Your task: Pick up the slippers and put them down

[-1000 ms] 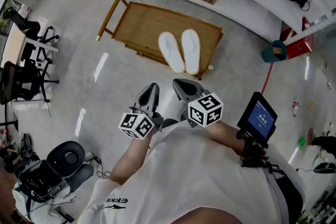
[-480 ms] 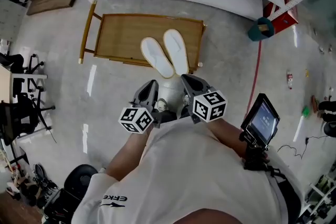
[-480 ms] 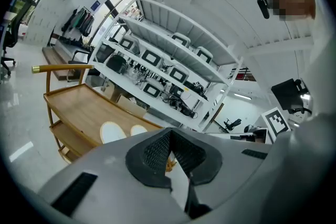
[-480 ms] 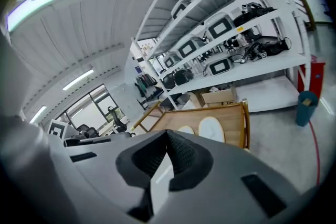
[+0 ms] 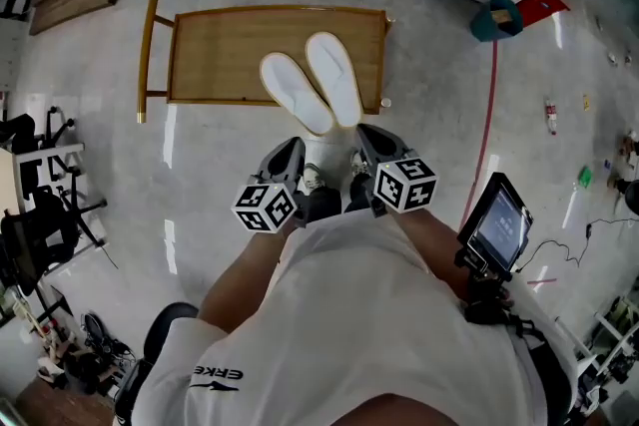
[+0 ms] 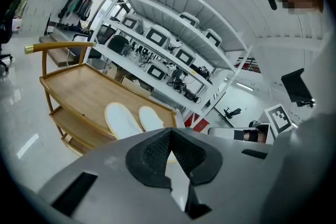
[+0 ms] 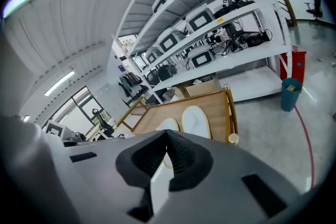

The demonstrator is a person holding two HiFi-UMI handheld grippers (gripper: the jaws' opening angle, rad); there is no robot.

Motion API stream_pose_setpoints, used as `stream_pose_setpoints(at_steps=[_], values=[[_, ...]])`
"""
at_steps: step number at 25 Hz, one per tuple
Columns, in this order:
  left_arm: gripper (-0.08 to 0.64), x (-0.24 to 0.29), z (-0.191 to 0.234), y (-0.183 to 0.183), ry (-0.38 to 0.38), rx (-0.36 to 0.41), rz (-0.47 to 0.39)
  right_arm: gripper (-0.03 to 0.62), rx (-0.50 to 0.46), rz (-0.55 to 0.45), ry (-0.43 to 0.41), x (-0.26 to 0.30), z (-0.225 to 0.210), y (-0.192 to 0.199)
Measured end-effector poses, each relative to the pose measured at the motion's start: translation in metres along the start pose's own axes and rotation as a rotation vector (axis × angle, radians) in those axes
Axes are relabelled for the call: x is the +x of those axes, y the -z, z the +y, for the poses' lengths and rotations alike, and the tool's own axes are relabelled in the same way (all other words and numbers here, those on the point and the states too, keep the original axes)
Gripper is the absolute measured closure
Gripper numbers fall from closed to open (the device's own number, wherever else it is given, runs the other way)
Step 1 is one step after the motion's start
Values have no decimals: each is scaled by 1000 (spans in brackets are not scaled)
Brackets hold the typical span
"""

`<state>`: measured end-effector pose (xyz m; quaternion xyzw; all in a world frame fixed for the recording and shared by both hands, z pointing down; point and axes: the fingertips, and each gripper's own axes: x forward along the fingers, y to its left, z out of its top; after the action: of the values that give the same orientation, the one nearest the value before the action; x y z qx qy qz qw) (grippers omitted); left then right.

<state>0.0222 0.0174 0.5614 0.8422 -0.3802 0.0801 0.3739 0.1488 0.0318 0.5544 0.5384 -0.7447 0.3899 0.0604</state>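
Your left gripper [image 5: 288, 155] and right gripper [image 5: 371, 141] each have their jaws pressed together with nothing between them. The pair of flat white fabric slippers [image 5: 297, 95] lies side by side on the top shelf of the low wooden trolley [image 5: 220, 45]. The pair is near both grippers but clear of them.

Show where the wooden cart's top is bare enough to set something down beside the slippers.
The cart top is bare across its half toward the handle, and in a narrow band behind the slippers. The near corner under them is crowded; they overhang the edge.
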Motion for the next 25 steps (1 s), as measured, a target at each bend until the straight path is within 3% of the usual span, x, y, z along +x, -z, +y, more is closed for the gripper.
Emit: stream_pose_setpoints(at_steps=[14,22,25], values=[[555,38,33,58,-5,-89,175,591,107,96,33,33,-52,48],[547,53,33,83,132,-164,227,583,176,144,19,50,-71,72],[455,56,33,92,167,-193,251,527,214,152,-3,54,-72,79]])
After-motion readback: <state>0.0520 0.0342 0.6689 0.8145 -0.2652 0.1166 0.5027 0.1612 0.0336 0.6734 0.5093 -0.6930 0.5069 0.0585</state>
